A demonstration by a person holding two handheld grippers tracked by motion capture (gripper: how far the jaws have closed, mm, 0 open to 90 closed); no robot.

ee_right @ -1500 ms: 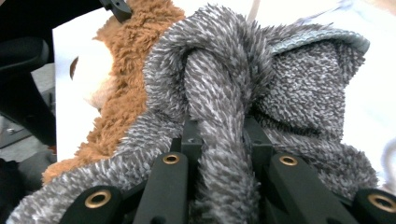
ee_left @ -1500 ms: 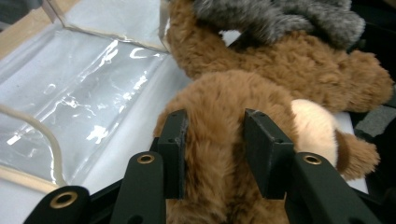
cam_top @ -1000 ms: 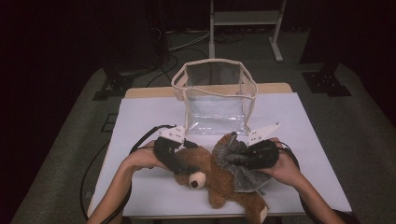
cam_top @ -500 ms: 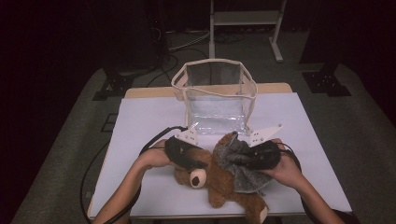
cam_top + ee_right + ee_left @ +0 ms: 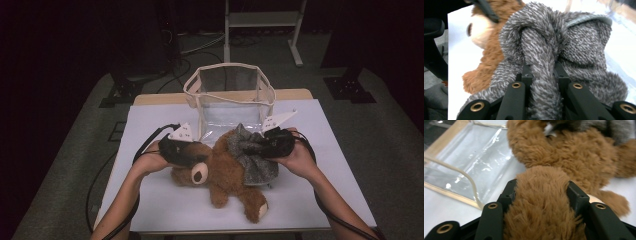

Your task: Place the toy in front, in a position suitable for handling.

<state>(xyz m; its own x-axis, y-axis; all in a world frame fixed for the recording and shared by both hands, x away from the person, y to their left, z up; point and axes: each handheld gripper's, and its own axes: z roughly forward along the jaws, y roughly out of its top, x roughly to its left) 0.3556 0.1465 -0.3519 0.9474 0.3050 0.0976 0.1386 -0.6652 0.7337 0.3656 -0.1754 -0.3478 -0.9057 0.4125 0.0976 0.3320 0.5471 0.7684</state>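
Note:
A brown teddy bear [image 5: 225, 175] lies on the white table [image 5: 165, 205] in front of a clear bag [image 5: 230, 95] with beige trim. A grey fuzzy garment [image 5: 255, 160] wraps its upper body. At the bear's left side, my left gripper [image 5: 194, 152] is shut on a thick brown furry limb [image 5: 541, 205]; the pads [image 5: 574, 192] press into it from both sides. From the right, my right gripper [image 5: 254, 145] is shut on a bunched fold of the grey garment [image 5: 541, 57]. The bear's muzzle [image 5: 477, 30] shows beyond that fold.
The clear bag [image 5: 469, 162] stands upright with its top open, just behind the bear and close to both grippers. Cables trail from the grippers over the table's left and right edges. A metal stand [image 5: 262, 20] is on the floor behind the table.
The left gripper's jaws have closed on the bear's brown limb. Both hands have shifted toward the bag, and the bear and garment have moved with them.

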